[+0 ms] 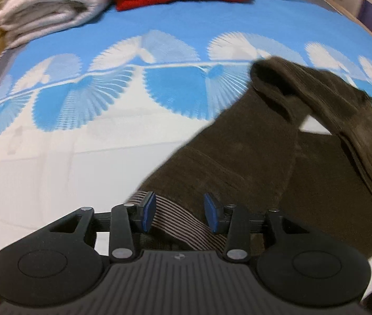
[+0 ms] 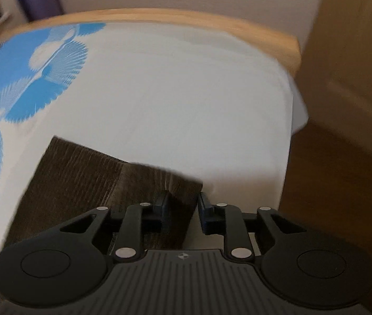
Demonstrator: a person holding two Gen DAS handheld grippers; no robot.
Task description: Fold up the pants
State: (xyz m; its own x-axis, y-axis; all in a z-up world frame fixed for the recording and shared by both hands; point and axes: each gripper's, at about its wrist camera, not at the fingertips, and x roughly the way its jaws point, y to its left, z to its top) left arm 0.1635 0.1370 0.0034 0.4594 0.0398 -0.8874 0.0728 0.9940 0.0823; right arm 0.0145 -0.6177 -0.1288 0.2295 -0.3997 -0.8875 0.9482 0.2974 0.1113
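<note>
From my left wrist, my left gripper (image 1: 180,213) has its fingers spread apart over the striped waistband (image 1: 178,219) of the brown pants (image 1: 238,162), which lie on the blue-and-white bed sheet (image 1: 86,141). From my right wrist, my right gripper (image 2: 183,213) straddles a pant-leg corner (image 2: 183,191); fingers narrow, grip unclear.

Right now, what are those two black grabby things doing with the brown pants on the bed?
A person is folding dark brown corduroy pants on a blue-and-white patterned bedspread. The left gripper sits open around the striped waistband. The right gripper straddles a pant-leg corner, fingers not pressing it. One leg end is lifted and curled over.
</note>
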